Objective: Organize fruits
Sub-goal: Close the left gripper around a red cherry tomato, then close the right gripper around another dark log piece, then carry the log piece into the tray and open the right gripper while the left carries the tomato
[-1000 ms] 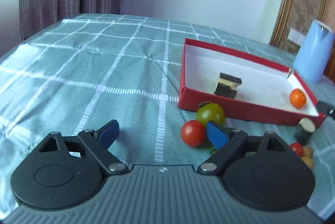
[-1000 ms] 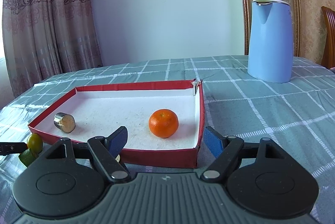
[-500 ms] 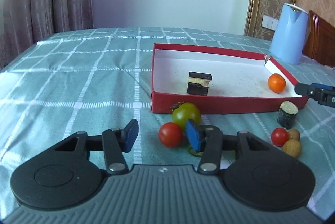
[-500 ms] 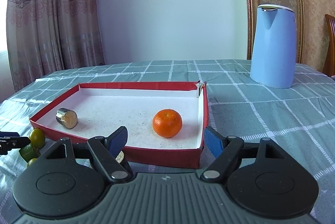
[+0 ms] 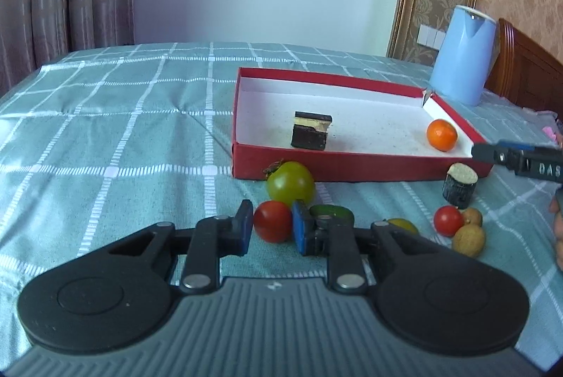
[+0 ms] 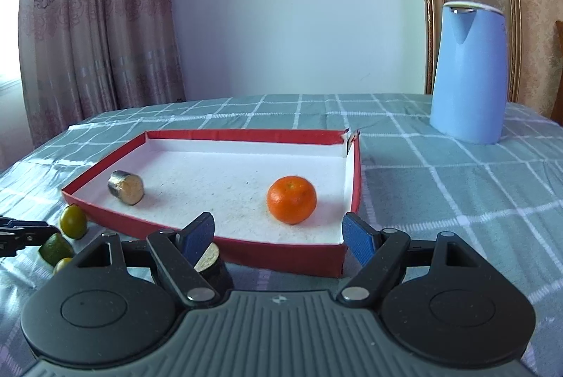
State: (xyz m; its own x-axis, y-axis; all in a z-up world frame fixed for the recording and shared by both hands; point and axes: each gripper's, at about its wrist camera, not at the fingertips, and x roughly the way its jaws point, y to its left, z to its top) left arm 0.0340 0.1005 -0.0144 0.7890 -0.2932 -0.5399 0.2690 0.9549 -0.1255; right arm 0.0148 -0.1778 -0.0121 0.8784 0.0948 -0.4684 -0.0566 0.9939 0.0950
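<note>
My left gripper [image 5: 272, 218] is shut on a red tomato [image 5: 271, 231], with both blue pads pressed on its sides, on the green checked tablecloth. Just beyond it lies a green tomato [image 5: 290, 183], in front of the red box [image 5: 352, 162]. A lime [image 5: 332, 212] shows behind the right finger. Inside the box are an orange [image 5: 441, 134] and a dark cut piece [image 5: 311, 130]. My right gripper [image 6: 279, 231] stands open at the box's near wall [image 6: 281, 255], with nothing between its fingers and the orange [image 6: 291, 199] ahead of it.
A dark cylinder piece [image 5: 459, 188], a small red tomato [image 5: 447, 221] and brown round fruits [image 5: 468, 238] lie right of the box front. A blue kettle [image 6: 468, 72] stands at the back right. Another cylinder piece [image 6: 207, 257] sits under my right gripper's left finger.
The left jaws have come together from wide open onto the red tomato, and the left view has swung and levelled a little. The right gripper has stayed put.
</note>
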